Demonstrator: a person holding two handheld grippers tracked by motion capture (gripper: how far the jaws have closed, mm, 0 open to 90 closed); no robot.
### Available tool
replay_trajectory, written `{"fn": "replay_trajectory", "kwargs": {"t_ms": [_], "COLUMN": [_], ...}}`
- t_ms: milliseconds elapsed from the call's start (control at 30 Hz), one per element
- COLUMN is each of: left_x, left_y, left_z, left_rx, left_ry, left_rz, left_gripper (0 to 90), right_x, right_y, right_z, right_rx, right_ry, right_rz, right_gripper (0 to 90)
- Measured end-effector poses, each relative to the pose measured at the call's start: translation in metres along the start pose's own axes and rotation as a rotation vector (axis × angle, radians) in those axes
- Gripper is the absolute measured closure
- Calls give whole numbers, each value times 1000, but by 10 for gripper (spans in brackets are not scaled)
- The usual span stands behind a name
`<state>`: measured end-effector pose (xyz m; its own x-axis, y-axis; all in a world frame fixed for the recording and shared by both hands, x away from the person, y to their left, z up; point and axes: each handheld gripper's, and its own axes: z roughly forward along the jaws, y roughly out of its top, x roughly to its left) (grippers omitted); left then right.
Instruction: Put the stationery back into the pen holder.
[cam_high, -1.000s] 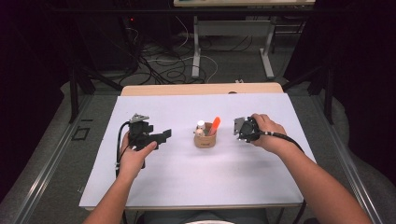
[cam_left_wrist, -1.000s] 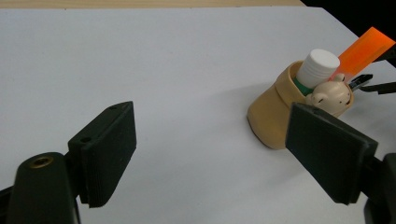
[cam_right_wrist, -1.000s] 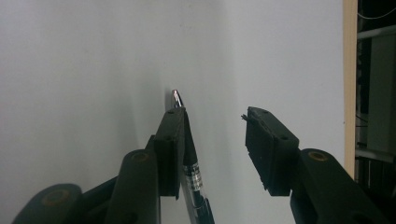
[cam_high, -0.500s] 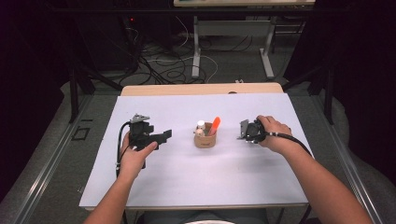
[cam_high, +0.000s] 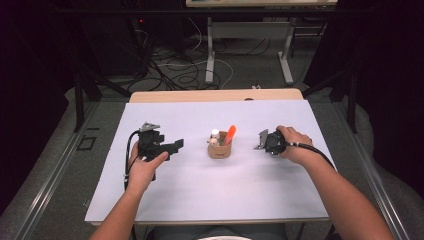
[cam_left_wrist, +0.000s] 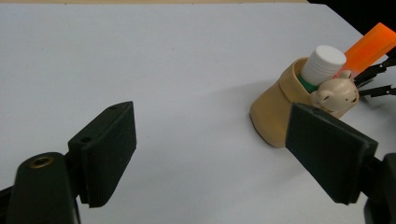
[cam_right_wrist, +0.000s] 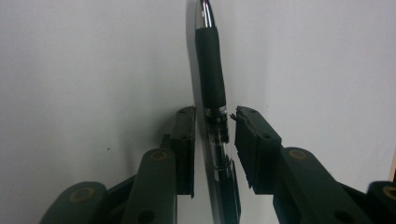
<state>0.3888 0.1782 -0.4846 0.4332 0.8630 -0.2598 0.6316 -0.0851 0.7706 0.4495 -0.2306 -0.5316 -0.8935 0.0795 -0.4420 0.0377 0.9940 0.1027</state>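
Note:
A dark pen (cam_right_wrist: 208, 60) with a black grip lies on the white table sheet (cam_high: 225, 190). My right gripper (cam_right_wrist: 212, 114) points down at it with a jaw on either side; the jaws have just been closing, and a thin gap remains beside the right pad. That right gripper (cam_high: 261, 140) sits low, right of a tan holder (cam_high: 219, 149). The holder (cam_left_wrist: 275, 112) contains an orange marker (cam_left_wrist: 371, 46), a white-capped tube (cam_left_wrist: 324, 60) and a small bear figure (cam_left_wrist: 334, 95). My left gripper (cam_high: 175, 145) stands open and empty left of the holder, aimed at it.
The table sheet ends at a wooden strip (cam_high: 215, 95) along the far edge. Beyond it on the floor are cables (cam_high: 180, 60) and the metal legs of another table (cam_high: 210, 50). Bare sheet lies in front of the holder.
My right hand has shifted a little right and lower toward the table. The left hand and the holder have stayed where they were.

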Motion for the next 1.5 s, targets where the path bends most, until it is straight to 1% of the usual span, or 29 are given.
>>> {"fn": "replay_trajectory", "kwargs": {"t_ms": [33,100,133,167,200,233,267,333,367,433,567,733,767,800,867,967,1100,1133,1167,1200,1233,1300,1333,1400,1433,1467,1500], "left_x": [0,0,0,0,1,1,1,1,1,1,0,0,0,0,0,0,0,0,0,0,0,-1,-1,-1,-1,-1,-1], "left_y": [0,0,0,0,0,0,0,0,0,0,0,0,0,0,0,0,0,0,0,0,0,0,0,0,1,1,1], "left_z": [0,0,0,0,-1,-1,-1,-1,-1,-1,-1,-1,-1,-1,-1,-1,-1,-1,-1,-1,-1,-1,-1,-1,-1,-1,-1], "left_rx": [0,-1,-1,-1,-2,-3,-3,-5,-4,-4,-4,-3,-3,-3,-3,-4,-4,-4,-4,-4,-4,-3,-4,-2,-2,-3,-4], "left_ry": [0,-1,0,0,1,1,1,2,2,2,2,2,3,2,1,0,1,1,1,1,1,-1,-2,-1,-2,-2,-2], "left_rz": [2,1,1,0,0,-1,-1,-1,-2,-1,0,0,0,-2,0,1,0,-1,0,1,3,6,4,5,4,5,6], "left_gripper": [168,168,168,168,168,168,168,168,168,169,169,169,169,168,169,169,169,169,169,169,168,169,169,169,169,170,170], "right_x": [-2,-3,-3,-4,-4,-4,-3,-3,-3,-3,-2,-3,-2,-2,-1,-1,-2,-1,-2,-2,-2,-2,-2,-1,-1,-1,-1], "right_y": [1,2,2,3,3,4,4,4,4,5,5,6,6,5,5,5,6,6,6,6,7,8,8,9,10,10,11], "right_z": [0,1,2,2,2,3,3,5,5,5,5,4,3,4,5,4,0,-1,-1,-2,-4,-8,-10,-14,-14,-16,-19], "right_rx": [-6,-34,-39,-39,-33,-26,-22,-32,-35,-22,-13,-7,-1,-13,-23,-17,-28,-27,-52,-65,-66,-66,-71,-92,-116,-127,-134], "right_ry": [2,-4,-3,-1,2,13,14,8,9,20,29,32,26,18,17,16,6,-2,-7,-7,-7,4,6,-3,-1,3,6], "right_rz": [-25,-22,-25,-36,-29,-34,-29,-20,-25,-42,-52,-86,-77,-86,-81,-83,-63,-40,-40,-35,-17,-15,-1,20,29,43,48], "right_gripper": [697,706,707,709,710,712,717,725,736,765,792,795,796,797,797,798,798,798,798,798,798,798,798,798,798,798,798]}}
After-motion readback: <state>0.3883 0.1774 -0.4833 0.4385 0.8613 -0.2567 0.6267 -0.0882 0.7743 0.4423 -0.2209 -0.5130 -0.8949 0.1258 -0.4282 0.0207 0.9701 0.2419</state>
